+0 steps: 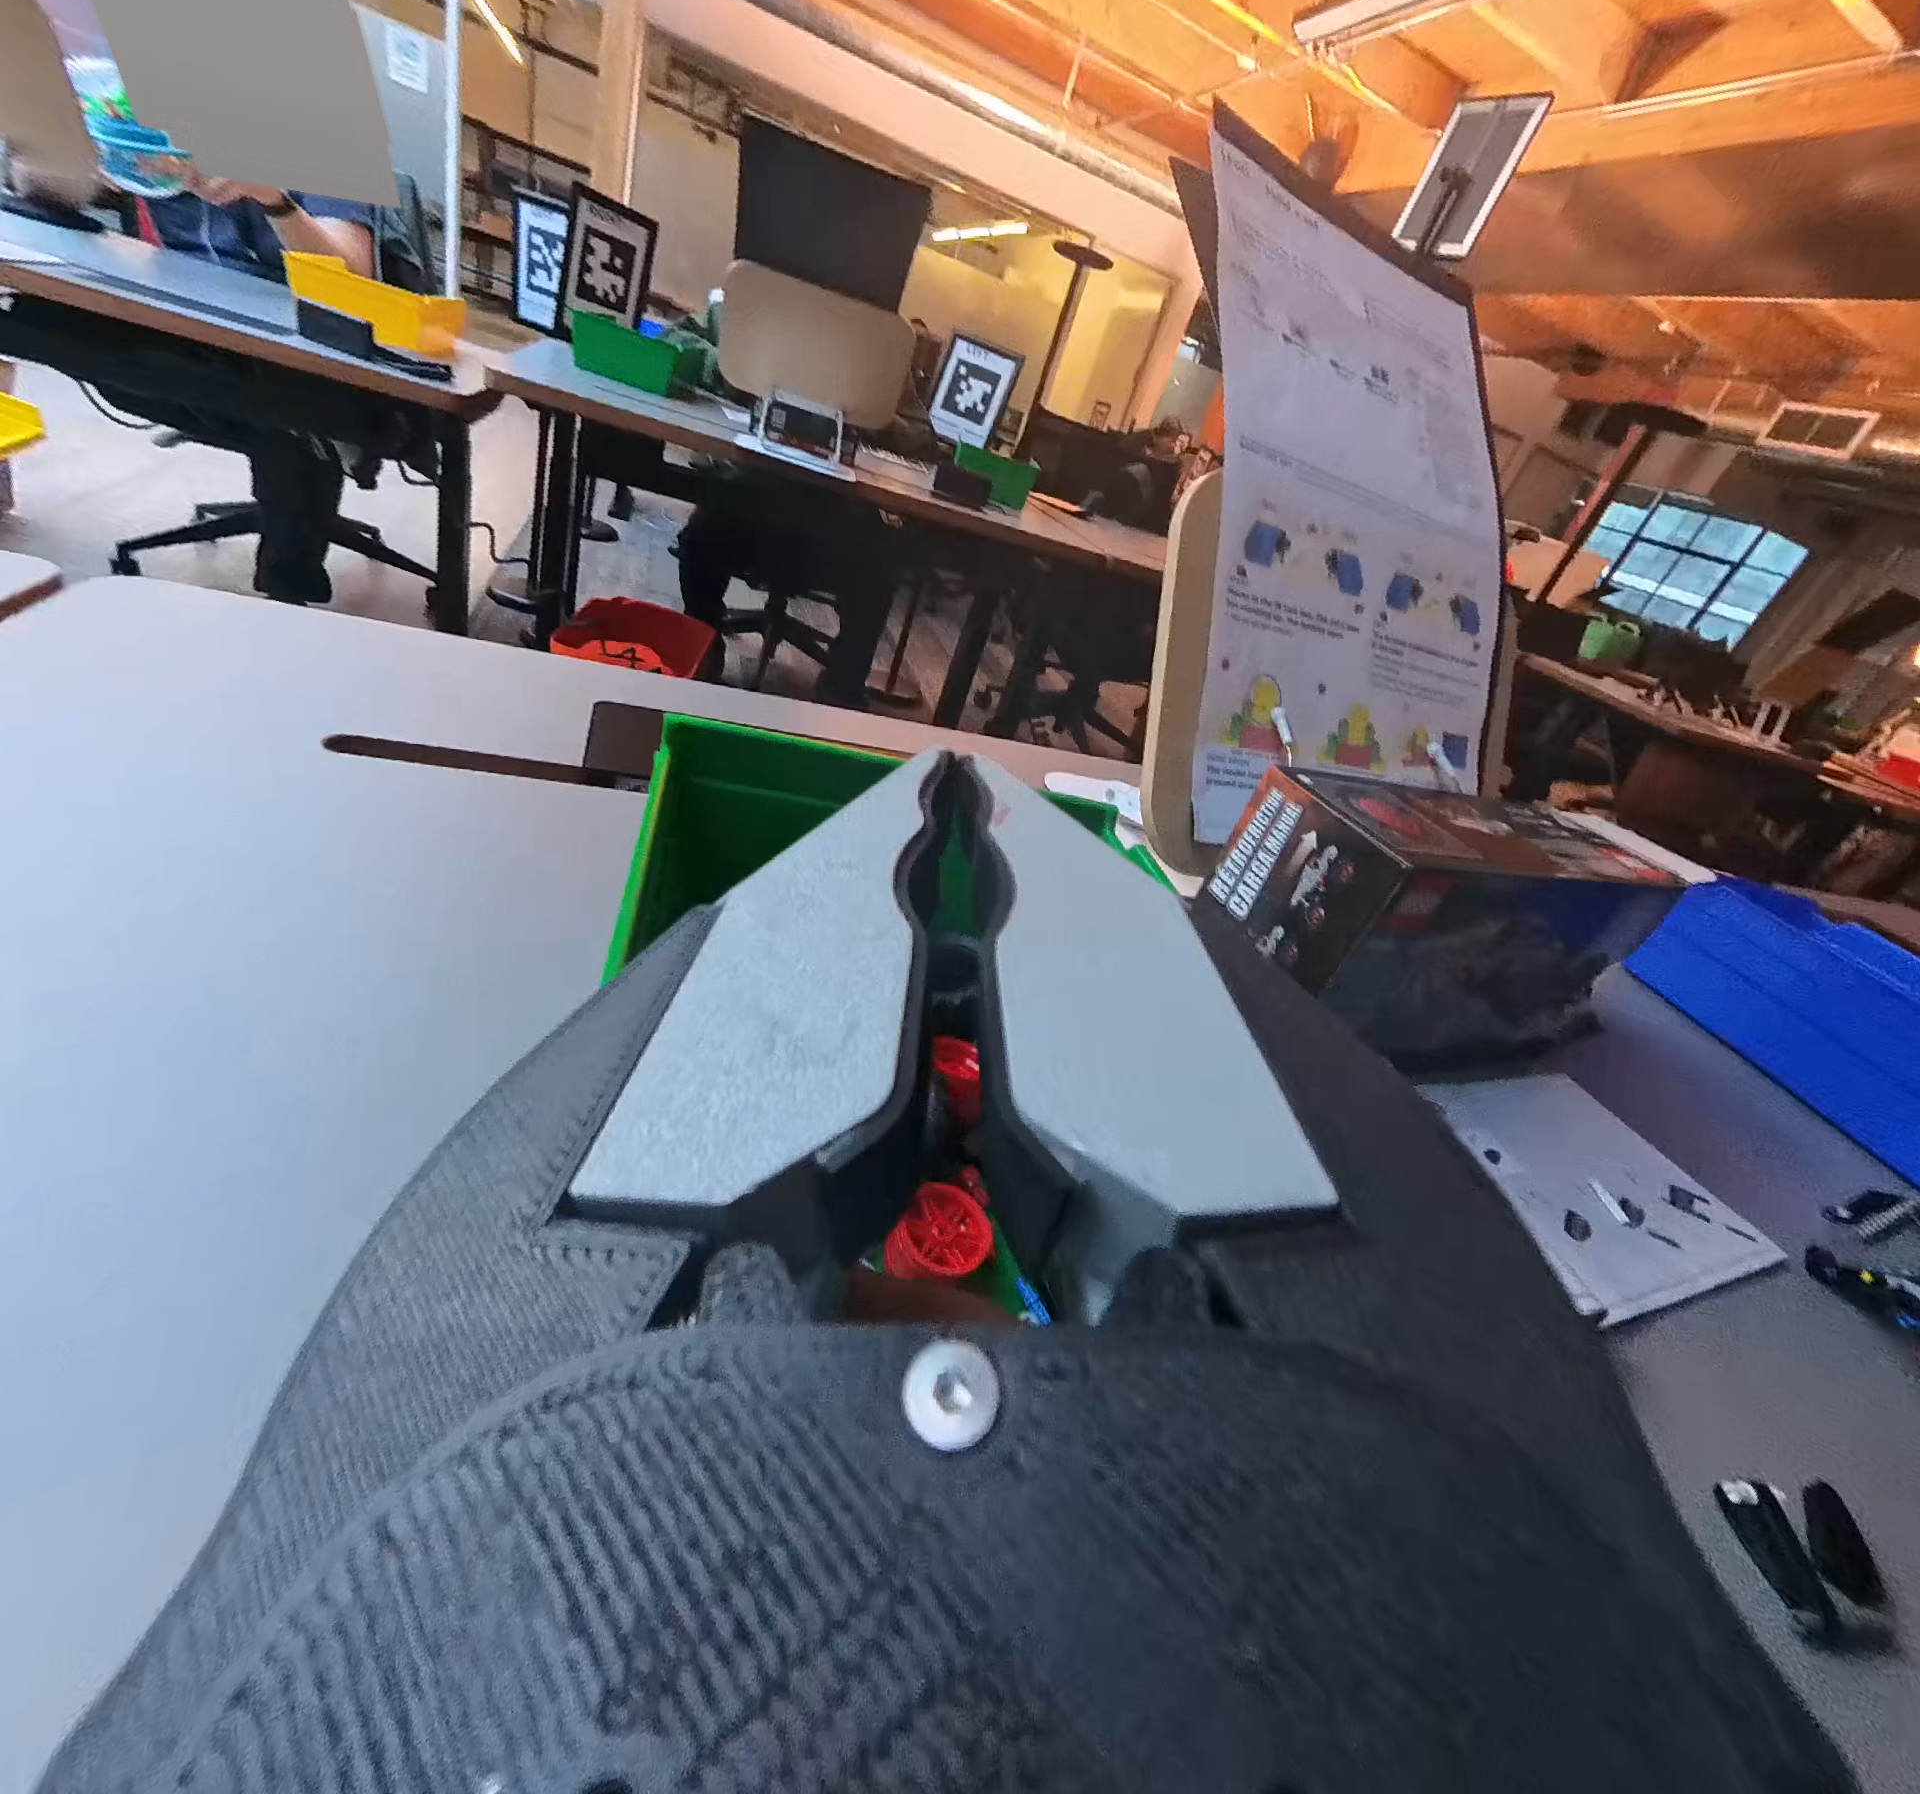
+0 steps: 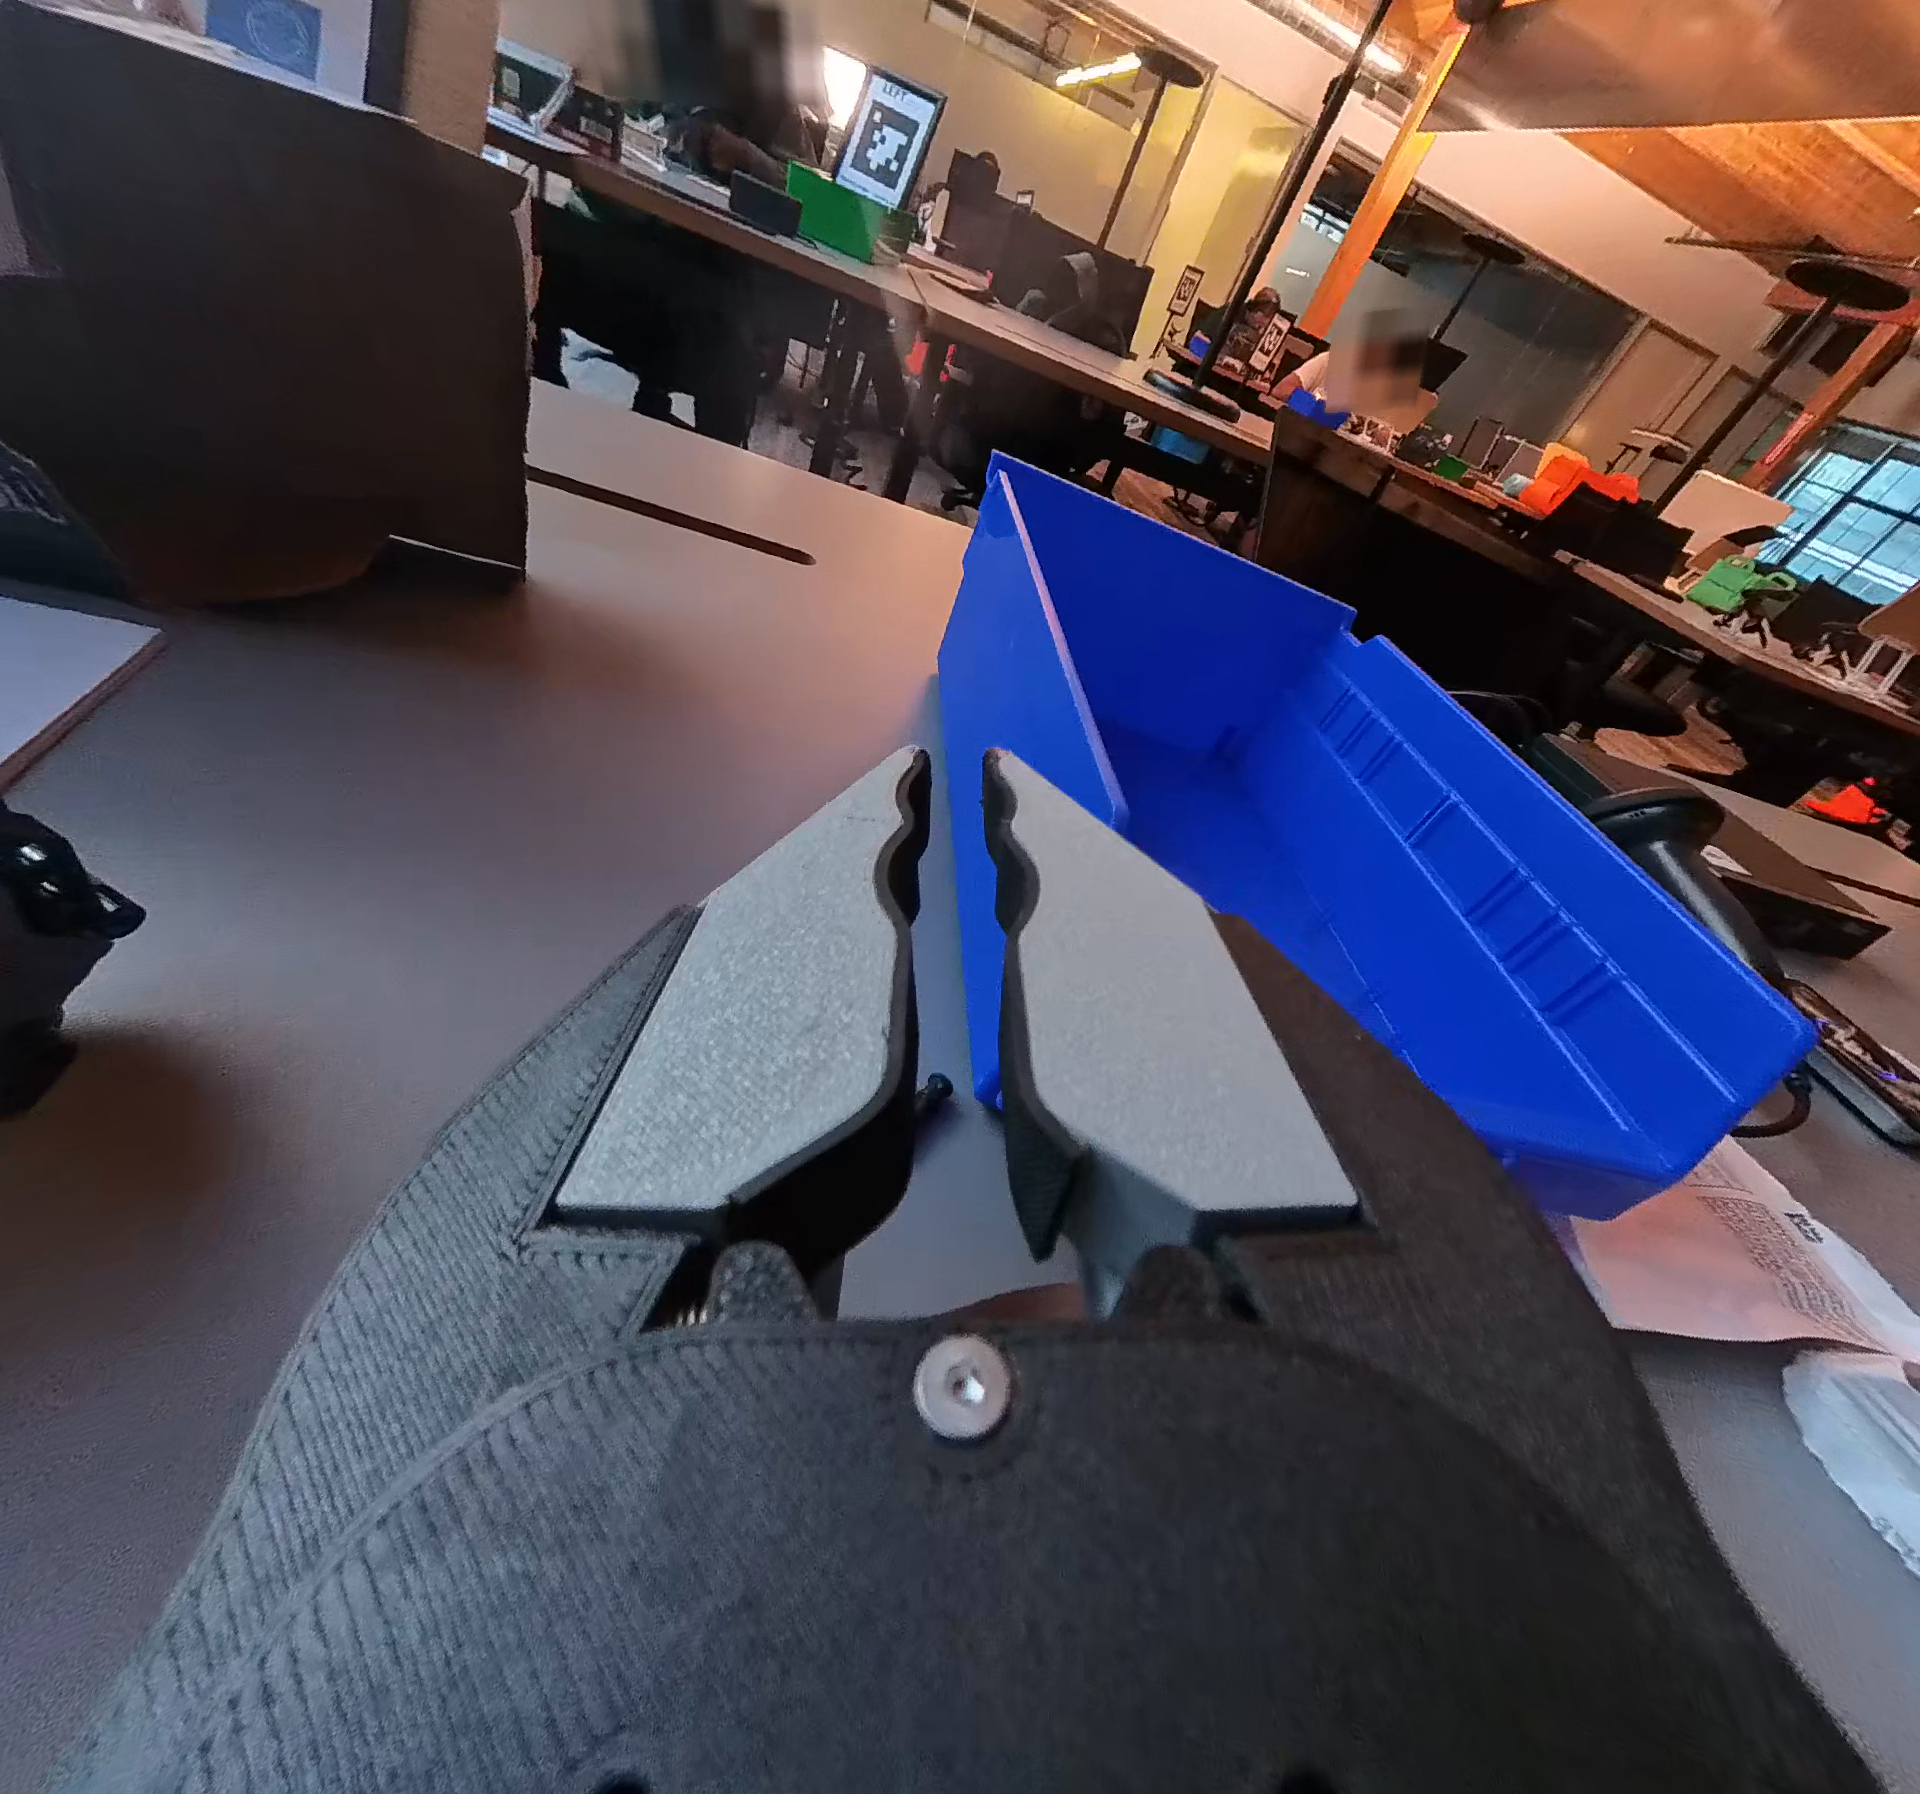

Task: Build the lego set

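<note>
The big flat grey table (image 1: 260, 913) holds everything. On it, in the right wrist view, sits a long blue plastic bin (image 2: 1351, 840) with nothing inside that I can see. The right gripper (image 2: 956, 768) hangs over the table just beside the bin's near corner. Its two grey fingers are a little apart, and nothing is between them.

In the left wrist view, a dark cardboard lego box (image 1: 1403, 871) lies on the table to the right, and the blue bin shows next to it. A tall white paper sheet with pictures (image 1: 1351, 497) stands behind the box. A green plastic bin (image 1: 727, 809) sits under the left gripper (image 1: 948, 768). Its tips touch, closed on nothing. Through the gap lower down, small red lego wheels (image 1: 940, 1230) lie in the green bin. A few tiny black lego pieces (image 1: 1787, 1557) lie on the table at the right.
</note>
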The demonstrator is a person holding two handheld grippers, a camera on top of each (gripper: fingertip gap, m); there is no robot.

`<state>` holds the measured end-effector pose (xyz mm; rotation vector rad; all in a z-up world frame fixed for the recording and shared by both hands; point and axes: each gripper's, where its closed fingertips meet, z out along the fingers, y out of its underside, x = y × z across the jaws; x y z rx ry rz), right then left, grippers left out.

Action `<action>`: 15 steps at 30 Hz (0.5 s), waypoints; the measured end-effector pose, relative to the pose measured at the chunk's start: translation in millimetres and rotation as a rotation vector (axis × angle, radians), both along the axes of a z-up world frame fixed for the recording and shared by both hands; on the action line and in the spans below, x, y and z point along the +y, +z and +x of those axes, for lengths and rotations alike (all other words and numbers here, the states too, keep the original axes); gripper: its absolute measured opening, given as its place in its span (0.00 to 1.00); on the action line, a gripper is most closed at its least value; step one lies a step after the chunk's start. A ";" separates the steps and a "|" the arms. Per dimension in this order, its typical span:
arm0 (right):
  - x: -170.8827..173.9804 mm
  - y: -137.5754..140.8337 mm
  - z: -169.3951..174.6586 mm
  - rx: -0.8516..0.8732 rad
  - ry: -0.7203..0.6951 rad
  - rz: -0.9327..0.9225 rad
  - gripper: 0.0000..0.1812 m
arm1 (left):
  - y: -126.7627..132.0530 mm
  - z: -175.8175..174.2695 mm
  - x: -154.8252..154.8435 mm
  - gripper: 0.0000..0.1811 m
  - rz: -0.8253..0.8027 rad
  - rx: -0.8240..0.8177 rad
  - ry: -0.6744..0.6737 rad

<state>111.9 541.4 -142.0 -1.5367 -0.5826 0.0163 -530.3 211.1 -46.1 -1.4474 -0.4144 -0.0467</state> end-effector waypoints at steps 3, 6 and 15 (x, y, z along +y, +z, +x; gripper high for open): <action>1.6 -2.4 1.4 0.013 -0.003 -0.022 0.05 | -2.3 3.7 2.2 0.00 -0.003 -0.018 -0.028; 2.8 -1.9 4.2 0.033 -0.009 -0.028 0.06 | -3.5 5.9 3.3 0.00 -0.004 -0.030 -0.047; 4.0 -0.8 6.8 0.035 -0.022 -0.020 0.06 | -5.6 12.2 6.1 0.00 -0.014 -0.018 -0.065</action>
